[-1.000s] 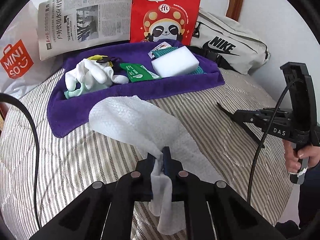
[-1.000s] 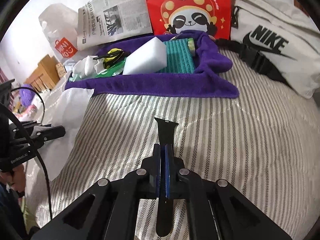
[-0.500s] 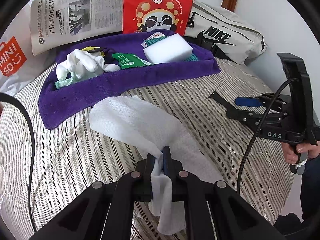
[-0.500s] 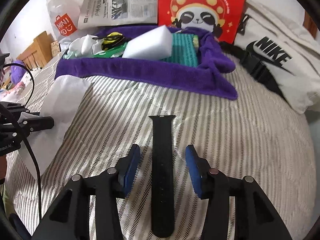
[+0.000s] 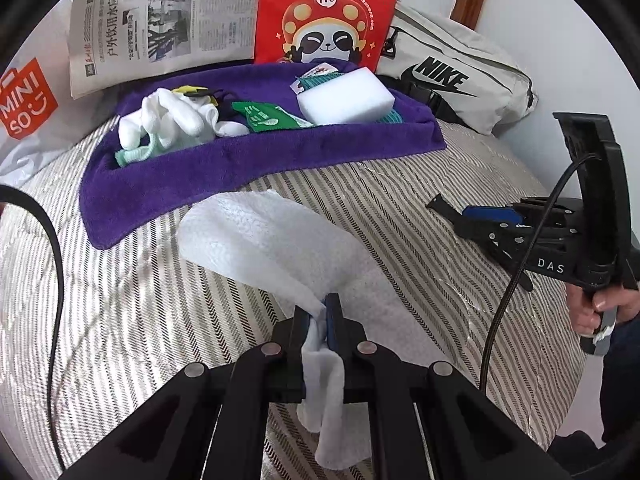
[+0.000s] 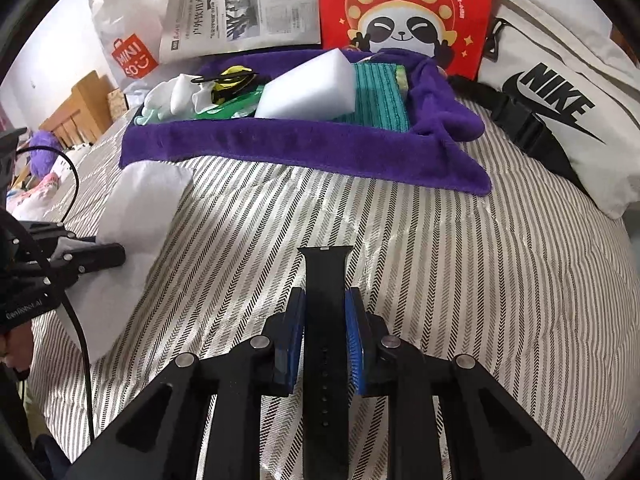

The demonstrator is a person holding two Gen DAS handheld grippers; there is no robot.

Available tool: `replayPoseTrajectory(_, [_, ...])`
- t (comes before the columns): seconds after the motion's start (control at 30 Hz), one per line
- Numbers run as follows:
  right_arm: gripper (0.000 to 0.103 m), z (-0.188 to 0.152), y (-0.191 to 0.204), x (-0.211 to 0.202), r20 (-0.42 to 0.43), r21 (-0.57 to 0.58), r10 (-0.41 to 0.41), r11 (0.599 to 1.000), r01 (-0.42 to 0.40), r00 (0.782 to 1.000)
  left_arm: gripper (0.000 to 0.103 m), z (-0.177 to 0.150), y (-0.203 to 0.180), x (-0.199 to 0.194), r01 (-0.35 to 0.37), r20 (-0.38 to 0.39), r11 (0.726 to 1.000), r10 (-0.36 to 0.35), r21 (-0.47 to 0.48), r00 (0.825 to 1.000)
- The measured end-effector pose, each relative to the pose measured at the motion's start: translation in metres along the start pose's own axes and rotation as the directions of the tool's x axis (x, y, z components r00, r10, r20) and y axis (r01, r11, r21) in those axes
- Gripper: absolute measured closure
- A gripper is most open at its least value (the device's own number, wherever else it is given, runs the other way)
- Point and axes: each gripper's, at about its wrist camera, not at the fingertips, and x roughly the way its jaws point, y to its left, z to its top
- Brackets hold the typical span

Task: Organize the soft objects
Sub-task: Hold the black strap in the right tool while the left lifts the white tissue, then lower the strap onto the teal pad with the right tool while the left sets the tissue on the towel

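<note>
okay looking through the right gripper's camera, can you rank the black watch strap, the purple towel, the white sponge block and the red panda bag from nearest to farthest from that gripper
1. Black watch strap: between the pads of the right gripper, on the striped bedding.
2. Purple towel: spread across the bed ahead.
3. White sponge block: on the towel, toward its back.
4. Red panda bag: upright behind the towel.

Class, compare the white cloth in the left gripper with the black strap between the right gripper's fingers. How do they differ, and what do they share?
Colour: the white cloth is pale and fuzzy; the black strap is dark and smooth, with holes.
Shape: the cloth spreads wide and crumpled; the strap is narrow and straight.
Grip: the left gripper is shut on the cloth's bunched end; the right gripper, just closing, brackets the strap.
Shared: both lie on the striped bedcover.
</note>
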Motion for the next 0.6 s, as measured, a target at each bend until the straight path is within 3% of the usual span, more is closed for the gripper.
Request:
replayPoseTrajectory(0.2, [0.083, 0.01, 0.002, -0.015, 0.025, 0.001, 0.015, 1.0, -0.015, 1.0, 0.095, -0.001, 0.003, 0.005, 0.009, -0.007, 1.0, -0.009, -0.015, 1.0])
replayPoseTrajectory(0.6, [0.083, 0.042, 0.008, -0.033, 0.075, -0.009, 0.041, 0.999, -0.041, 0.996, 0.095, 0.021, 0.019, -0.031, -0.015, 0.063, 0.999, 0.017, -0.029, 0.998])
